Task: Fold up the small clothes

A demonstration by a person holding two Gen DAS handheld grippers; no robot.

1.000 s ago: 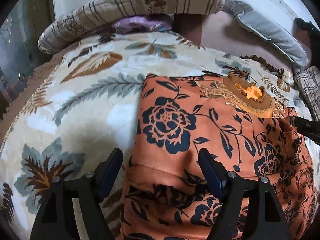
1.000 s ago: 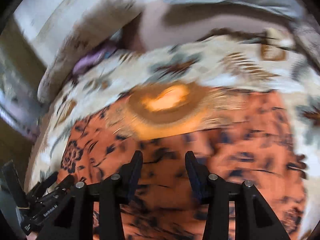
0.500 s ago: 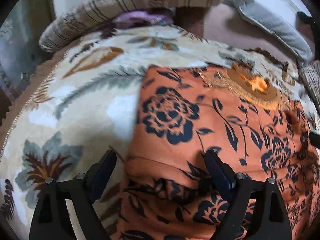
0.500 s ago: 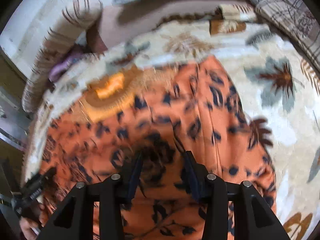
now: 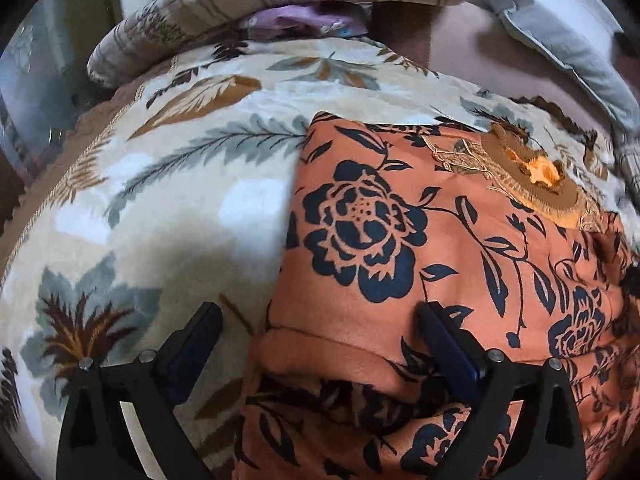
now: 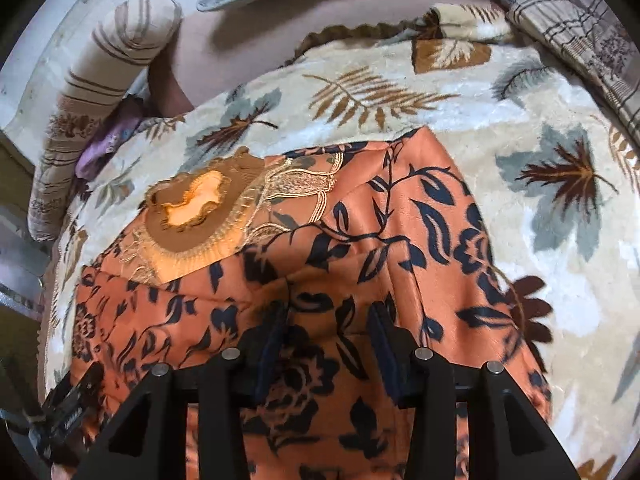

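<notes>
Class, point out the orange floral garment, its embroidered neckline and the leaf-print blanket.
orange floral garment [image 5: 400, 240], left wrist view, on the large dark rose.
embroidered neckline [image 6: 192, 208], right wrist view, on the orange opening.
leaf-print blanket [image 6: 560, 184], right wrist view, on a grey-brown leaf.

— Can any writing be read in either view?

— Only one trace is found: small white lettering on the black body of the left gripper [image 6: 76, 412], seen at the lower left edge of the right wrist view. It is too blurred and too small to be made out.

— And on the orange garment [image 5: 400, 240] or the leaf-patterned blanket [image 5: 180, 200]?

— No text, label, brand or number is shown there; only flower and leaf patterns are seen.
</notes>
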